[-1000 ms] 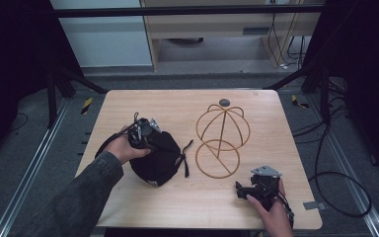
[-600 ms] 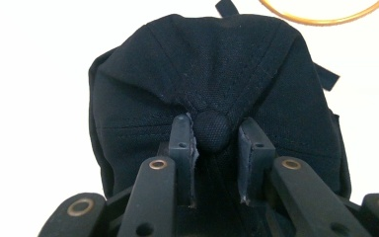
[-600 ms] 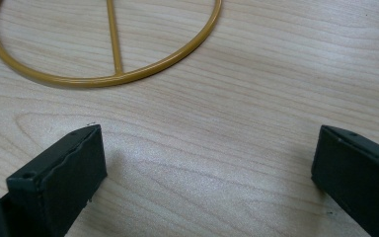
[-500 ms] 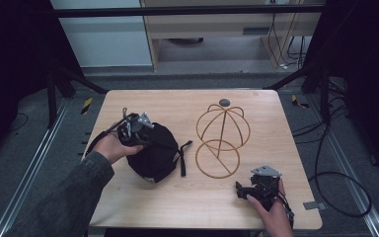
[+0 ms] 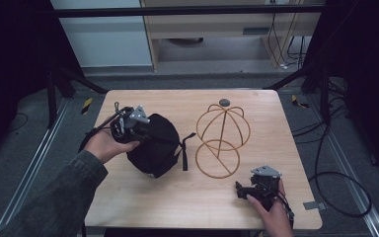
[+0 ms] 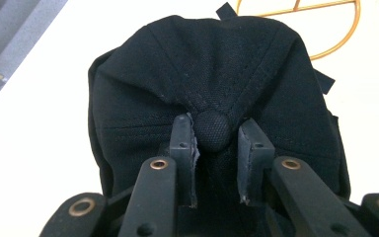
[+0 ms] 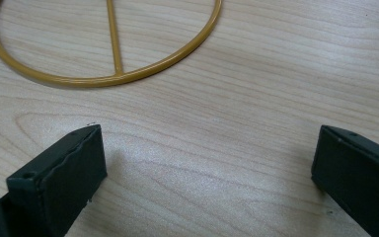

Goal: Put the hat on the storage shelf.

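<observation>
Left gripper jaws narrow, pinched on the crown of the black cap, one jaw each side of the cap's top button, fabric bunched up between them. In the high view the left gripper sits at the upper left side of the black cap, person's left hand wrapped around its grip, grey three-cornered plate on top, cable looping off to the left. Cap is on the left half of the wooden table, dark strap ends hanging off its right side toward the stand. Can't tell if the cap is lifted off the wood or resting. Just right of the cap, near table centre, gold wire hat stand: dome of hoops at the back, round base ring at the front, touching the table, apart from the cap. Small dark round disc on the table behind the stand near the far edge. Right gripper jaws wide apart, nothing between them, bare wood underneath; stand's base ring ahead of it, not touching. High view: right gripper at the near right corner of the table, right hand holding it, well apart from the cap.
</observation>
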Demonstrator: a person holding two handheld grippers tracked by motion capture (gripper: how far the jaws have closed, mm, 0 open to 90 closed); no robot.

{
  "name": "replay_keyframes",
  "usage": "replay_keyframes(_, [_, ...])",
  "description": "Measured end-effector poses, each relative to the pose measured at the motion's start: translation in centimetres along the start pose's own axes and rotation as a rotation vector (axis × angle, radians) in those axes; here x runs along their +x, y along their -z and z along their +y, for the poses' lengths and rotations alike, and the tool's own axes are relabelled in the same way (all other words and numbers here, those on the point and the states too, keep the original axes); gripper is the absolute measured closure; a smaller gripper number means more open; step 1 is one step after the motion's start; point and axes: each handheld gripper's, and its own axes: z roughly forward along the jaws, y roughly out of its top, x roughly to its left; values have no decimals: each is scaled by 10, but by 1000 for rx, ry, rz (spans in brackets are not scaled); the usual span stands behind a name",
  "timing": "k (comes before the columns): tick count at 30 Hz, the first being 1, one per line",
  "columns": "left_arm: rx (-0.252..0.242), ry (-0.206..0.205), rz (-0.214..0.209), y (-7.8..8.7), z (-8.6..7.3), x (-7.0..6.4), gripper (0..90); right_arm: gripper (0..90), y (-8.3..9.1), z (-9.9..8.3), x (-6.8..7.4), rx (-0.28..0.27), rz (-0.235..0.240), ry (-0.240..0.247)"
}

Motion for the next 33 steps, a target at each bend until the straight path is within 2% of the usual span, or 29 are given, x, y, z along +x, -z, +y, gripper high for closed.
replay_keyframes(6, [-8, -6, 13, 7, 0, -2, 725, 4, 0, 0, 0, 0, -1, -2])
replay_keyframes(22, [-2, -16, 2, 29, -6, -7, 726, 4, 0, 0, 0, 0, -1, -2])
replay_keyframes(29, [-2, -15, 8, 44, -6, -8, 727, 4, 0, 0, 0, 0, -2, -1])
replay_keyframes(33, [-22, -27, 19, 60, -4, -11, 727, 4, 0, 0, 0, 1, -3, 1])
